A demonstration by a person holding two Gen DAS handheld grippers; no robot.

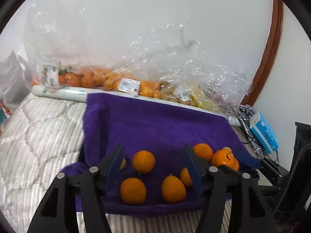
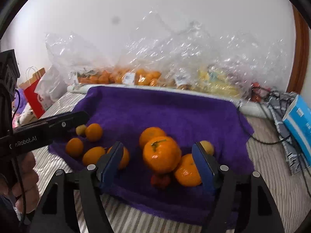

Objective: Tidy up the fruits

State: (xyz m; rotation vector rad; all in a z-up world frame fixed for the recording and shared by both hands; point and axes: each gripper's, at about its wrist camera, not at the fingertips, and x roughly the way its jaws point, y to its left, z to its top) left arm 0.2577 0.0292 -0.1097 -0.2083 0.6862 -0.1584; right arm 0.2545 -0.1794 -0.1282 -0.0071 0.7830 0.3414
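Left gripper: our jaws are spread wide and empty, low over the near oranges.
Right gripper: jaws spread, framing the stemmed mandarin without pinching it.
Fruit: loose on the purple towel, in two clusters.
Step, as we judge it: centre on one fruit, close gently.
In the way: neighbouring oranges touching; plastic bags behind; blue box aside.

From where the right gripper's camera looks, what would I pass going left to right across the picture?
Red paper bag → left gripper → small cluster of oranges → purple towel → stemmed tangerine → dark patterned cloth → blue box.
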